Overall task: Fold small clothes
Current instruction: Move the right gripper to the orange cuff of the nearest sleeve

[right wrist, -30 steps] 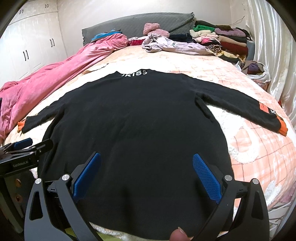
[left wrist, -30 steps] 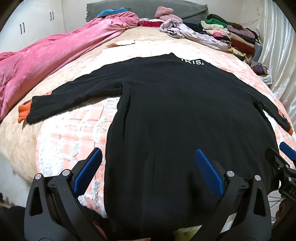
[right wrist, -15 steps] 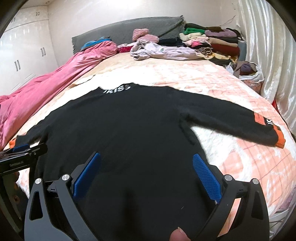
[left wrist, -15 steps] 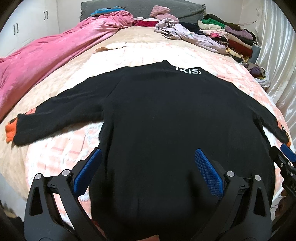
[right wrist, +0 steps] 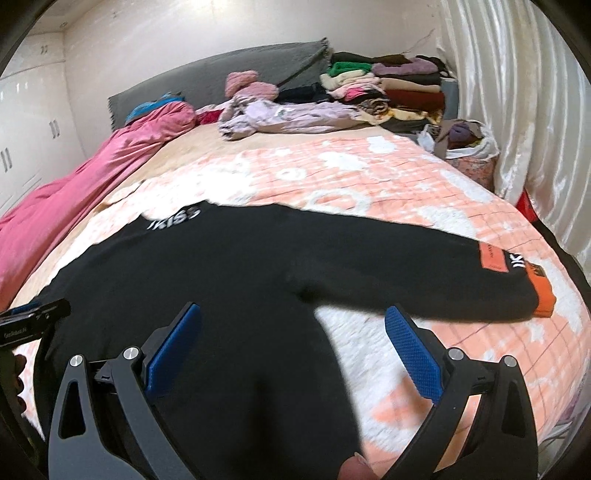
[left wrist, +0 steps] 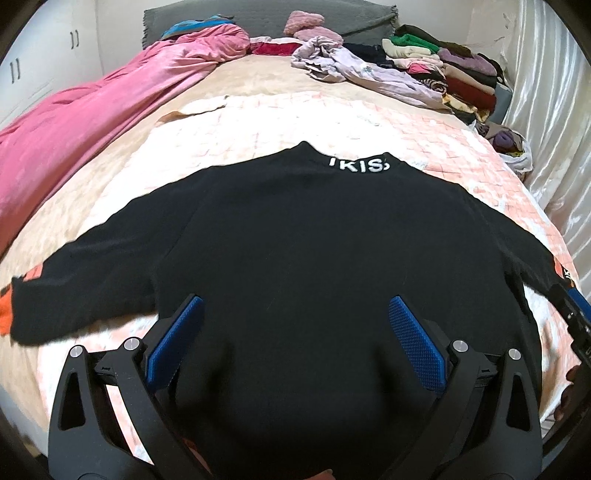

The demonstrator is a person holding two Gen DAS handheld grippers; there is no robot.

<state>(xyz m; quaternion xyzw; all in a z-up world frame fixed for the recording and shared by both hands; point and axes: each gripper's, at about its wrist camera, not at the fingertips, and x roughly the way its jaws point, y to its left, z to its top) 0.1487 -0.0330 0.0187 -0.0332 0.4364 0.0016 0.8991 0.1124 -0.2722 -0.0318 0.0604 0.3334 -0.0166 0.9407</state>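
Note:
A black sweater (left wrist: 314,240) lies flat on the bed, back up, with white "KISS" lettering (left wrist: 358,165) at the collar. Its sleeves spread to both sides and end in orange cuffs (right wrist: 543,297). My left gripper (left wrist: 295,343) hovers open over the lower left part of the body, and nothing sits between its blue pads (left wrist: 173,341). My right gripper (right wrist: 293,354) is open too, over the lower right body just below the right armpit; it shows at the edge of the left wrist view (left wrist: 572,314). The hem is hidden below both views.
A pink quilt (left wrist: 92,122) runs along the bed's left side. Loose lilac garments (right wrist: 295,114) and a stack of folded clothes (right wrist: 399,88) lie near the grey headboard (left wrist: 258,14). A bag of clothes (right wrist: 465,144) and a shiny curtain (right wrist: 517,110) border the right side.
Both grippers have moved forward over the sweater's lower body and sit closer to it. The right view has swung right toward the right sleeve. The sweater lies as before.

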